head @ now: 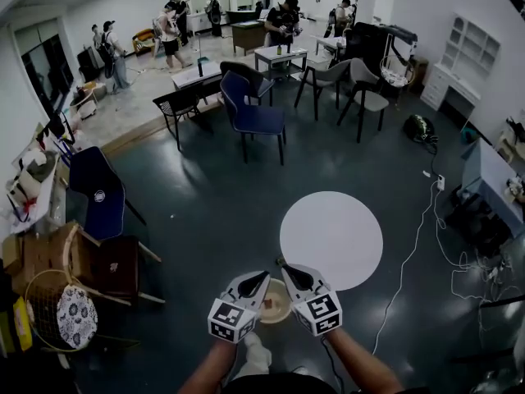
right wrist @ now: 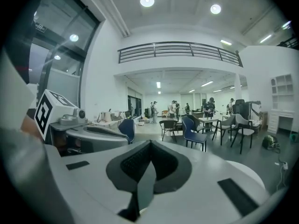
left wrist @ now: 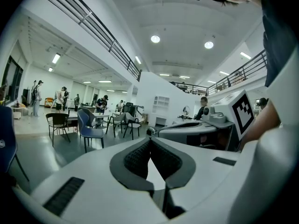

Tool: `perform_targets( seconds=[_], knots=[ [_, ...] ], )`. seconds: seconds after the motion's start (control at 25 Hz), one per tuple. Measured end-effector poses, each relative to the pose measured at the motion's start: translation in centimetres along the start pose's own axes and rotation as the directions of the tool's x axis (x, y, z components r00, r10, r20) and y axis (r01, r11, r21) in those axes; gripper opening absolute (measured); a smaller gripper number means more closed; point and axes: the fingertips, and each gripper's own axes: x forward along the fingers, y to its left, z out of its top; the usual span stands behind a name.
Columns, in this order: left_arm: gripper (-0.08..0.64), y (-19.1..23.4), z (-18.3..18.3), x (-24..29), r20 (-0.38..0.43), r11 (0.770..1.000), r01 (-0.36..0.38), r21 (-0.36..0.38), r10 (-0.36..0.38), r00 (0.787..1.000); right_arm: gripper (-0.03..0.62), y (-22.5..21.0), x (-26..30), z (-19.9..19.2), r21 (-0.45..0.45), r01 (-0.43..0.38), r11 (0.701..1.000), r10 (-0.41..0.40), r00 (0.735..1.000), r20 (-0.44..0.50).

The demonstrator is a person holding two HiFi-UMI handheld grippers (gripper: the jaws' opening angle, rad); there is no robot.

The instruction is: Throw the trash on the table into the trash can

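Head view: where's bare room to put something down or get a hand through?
Round white table: whole top shows bare. Open dark floor between it, the blue chair at left and the chair group behind. Crowded: wooden chairs and basket at left edge, cables at right, beige round container at bottom centre.

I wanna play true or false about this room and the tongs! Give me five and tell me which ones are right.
1. Both tongs are shut. True: the left tongs and the right tongs are closed with nothing between them.
2. The round table is black. False: it is white.
3. A blue chair stands beyond the table. True.
4. The right tongs hold a bottle. False: they are empty.
5. Nobody else is in the room. False: people stand at the far end.
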Motion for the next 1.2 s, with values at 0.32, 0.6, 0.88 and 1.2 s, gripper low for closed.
perform_targets(
  seconds=[0.32,0.6,0.88,1.2],
  knots=[
    [0.015,-7.6,1.9,-2.5,0.035,0.998,0.017,0.059,-0.019,0.999,0.018,1.7,-8.2,1.1,0.004,0.013,1.0,-0.013,0.998,0.058],
    [0.015,-14.4,2.6,-4.5,0.064,0.996,0.017,0.084,-0.023,0.998,0.018,2.9,-15.5,1.1,0.0,0.021,1.0,-0.021,0.995,0.097],
    [0.015,-19.7,2.7,-6.5,0.08,0.992,0.014,0.125,-0.025,0.997,0.018,3.7,-21.2,1.1,0.004,0.033,0.999,-0.033,0.99,0.138],
    [0.015,-23.9,2.1,-9.1,0.091,0.989,-0.02,0.143,0.007,0.996,0.018,5.2,-26.2,0.4,-0.013,0.02,1.0,-0.017,0.988,0.151]
  ],
)
